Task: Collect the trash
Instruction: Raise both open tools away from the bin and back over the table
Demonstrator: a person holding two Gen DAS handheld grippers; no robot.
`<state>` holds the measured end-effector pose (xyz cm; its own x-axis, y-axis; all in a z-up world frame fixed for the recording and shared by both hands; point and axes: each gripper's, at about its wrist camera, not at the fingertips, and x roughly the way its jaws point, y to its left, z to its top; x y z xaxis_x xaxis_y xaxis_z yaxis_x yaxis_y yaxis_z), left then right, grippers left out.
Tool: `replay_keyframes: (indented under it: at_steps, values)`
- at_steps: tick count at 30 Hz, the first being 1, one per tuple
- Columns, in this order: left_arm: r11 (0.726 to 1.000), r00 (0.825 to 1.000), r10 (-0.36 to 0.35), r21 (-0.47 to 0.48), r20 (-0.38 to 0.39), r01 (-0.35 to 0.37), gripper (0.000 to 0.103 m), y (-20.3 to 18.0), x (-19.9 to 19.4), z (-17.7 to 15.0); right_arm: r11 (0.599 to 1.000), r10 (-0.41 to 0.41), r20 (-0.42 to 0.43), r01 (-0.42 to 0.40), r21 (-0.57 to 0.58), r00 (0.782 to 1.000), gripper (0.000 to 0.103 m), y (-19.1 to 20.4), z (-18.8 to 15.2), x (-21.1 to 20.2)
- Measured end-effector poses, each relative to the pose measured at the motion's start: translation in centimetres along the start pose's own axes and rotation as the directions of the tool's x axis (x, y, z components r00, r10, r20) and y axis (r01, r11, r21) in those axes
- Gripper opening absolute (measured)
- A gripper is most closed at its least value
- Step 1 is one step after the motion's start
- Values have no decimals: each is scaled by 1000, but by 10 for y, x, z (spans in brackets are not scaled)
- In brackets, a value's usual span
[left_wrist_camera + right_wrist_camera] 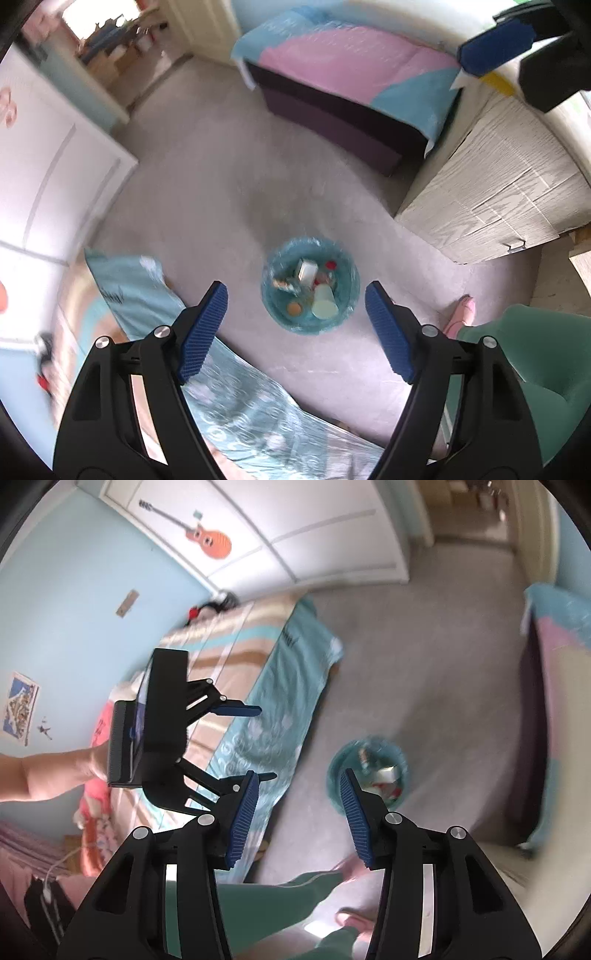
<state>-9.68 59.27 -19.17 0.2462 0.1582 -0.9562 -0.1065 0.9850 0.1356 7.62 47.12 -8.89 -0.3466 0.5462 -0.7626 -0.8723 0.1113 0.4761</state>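
Down at the bottom of the left wrist view, the left gripper [296, 325] hangs with its blue pads spread wide and nothing between them. Straight ahead and below, framed in that gap, sits the trash bin [349, 291], a round bin lined with a blue bag, standing on the grey carpet [221, 192]. Inside it lie a pale green cup [324, 302] on its side, a white carton [306, 269], a small orange round piece [294, 308] and a few red bits, all a little blurred. Left of the bin runs the edge of a bed with a teal patterned cover [236, 398]; to the right, green trouser legs [532, 343] and a pink slipper [461, 314]. Over in the right wrist view, the right gripper [297, 814] is likewise open and empty, its far pad overlapping the near rim of the bin [334, 771]. The left gripper [255, 740] shows up here too, held by a bare arm [48, 775] above the striped bedspread [229, 642], fingers apart. Further off, a dark bench with a pink and blue cloth [354, 62] stands past the bin, beside a pale wooden cabinet [498, 192]. Far back, white wardrobe doors carry an orange guitar sticker [207, 535].
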Motion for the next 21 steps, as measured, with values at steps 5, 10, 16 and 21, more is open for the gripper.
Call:
replay_keyframes:
  at_steps: [5,10,16,21]
  values:
    - [995,997,-17,100,74,10,75,-30,-46,47,998,-67,121,68,-7,990,61,2,-27,-77]
    - [974,989,-26,226,147,-8,83,-72,-84,85,988,-155,211,147,55,965,74,-9,-73,-144]
    - [940,969,-79,341,234,-5,90,-142,-118,122,957,-274,292,228,180,916,83,-19,-143,-211]
    - [915,957,-107,404,269,-11,96,-195,-129,137,921,-351,314,264,286,882,87,-25,-211,-257]
